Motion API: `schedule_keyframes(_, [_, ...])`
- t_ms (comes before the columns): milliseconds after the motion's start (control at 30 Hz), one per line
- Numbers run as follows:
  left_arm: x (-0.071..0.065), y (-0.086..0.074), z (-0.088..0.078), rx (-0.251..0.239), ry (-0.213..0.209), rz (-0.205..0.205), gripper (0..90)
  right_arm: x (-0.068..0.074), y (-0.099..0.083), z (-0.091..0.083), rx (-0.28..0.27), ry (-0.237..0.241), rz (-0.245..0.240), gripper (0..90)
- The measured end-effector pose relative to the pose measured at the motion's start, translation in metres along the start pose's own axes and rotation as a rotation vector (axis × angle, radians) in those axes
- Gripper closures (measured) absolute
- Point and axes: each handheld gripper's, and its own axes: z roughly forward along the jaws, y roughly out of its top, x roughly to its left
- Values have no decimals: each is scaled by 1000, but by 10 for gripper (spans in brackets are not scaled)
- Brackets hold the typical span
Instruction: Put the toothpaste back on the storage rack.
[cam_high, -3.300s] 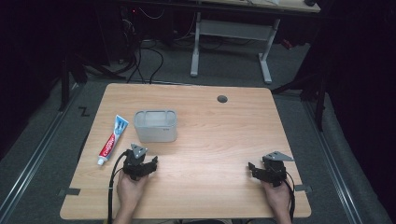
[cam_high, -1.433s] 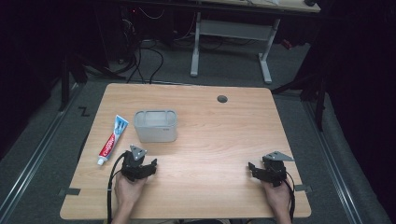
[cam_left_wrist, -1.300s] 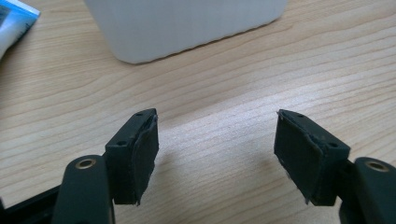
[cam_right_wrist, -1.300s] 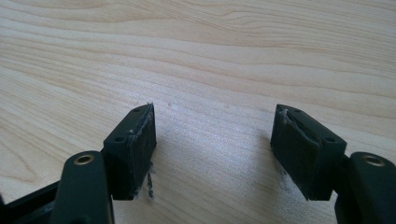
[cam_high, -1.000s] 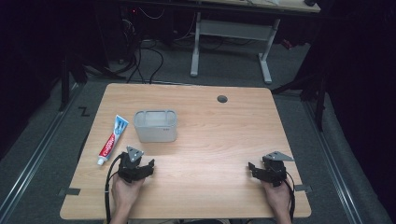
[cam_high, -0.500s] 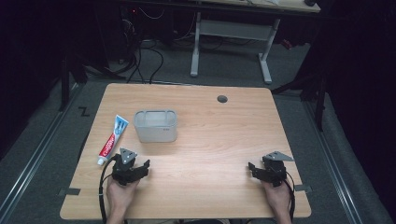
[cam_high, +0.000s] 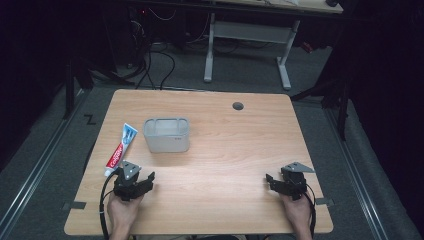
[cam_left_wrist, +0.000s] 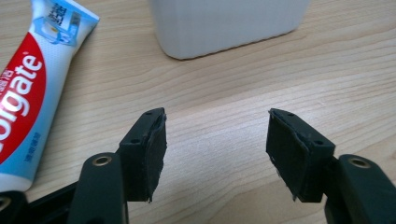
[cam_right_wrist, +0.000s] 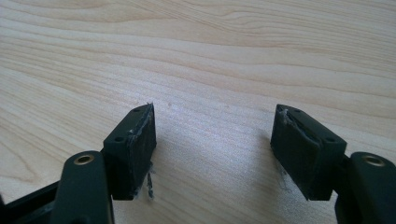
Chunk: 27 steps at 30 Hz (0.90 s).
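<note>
Left gripper (cam_left_wrist: 215, 154) fingers spread, just been closing, nothing between; toothpaste tube (cam_left_wrist: 28, 93) beside.

"colgate" on toothpaste tube (cam_left_wrist: 23, 100)

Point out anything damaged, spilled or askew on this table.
Nothing is spilled. The toothpaste tube lies flat at a slant beside the upright grey container, apart from it. The one flaw is wear: the right gripper has frayed, ragged pad edges, and the left gripper shows similar chipping.
</note>
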Motion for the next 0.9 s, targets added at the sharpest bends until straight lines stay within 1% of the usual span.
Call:
schedule_keyframes(33, [0,-1,-1,-4,6,0,390,0,0,0,0,0,0,312])
schedule_keyframes(67, [1,-2,-3,-2,13,-11,390,0,0,0,0,0,0,312])
schedule_keyframes(167, [4,-3,-4,3,16,-19,391,0,0,0,1,0,1,312])
schedule_keyframes(233, [8,-6,-7,7,16,-35,389,0,0,0,1,0,2,312])
schedule_keyframes(433, [14,-9,-14,8,22,-48,385,0,0,0,1,-1,1,312])
schedule_keyframes(533, [20,-10,-19,4,30,-53,383,0,0,0,1,-1,1,312])
schedule_keyframes(700, [26,-12,-27,-17,41,-75,389,0,0,0,1,-1,1,312])
schedule_keyframes(900, [31,-14,-34,-24,48,-77,392,0,0,0,1,-1,1,312])
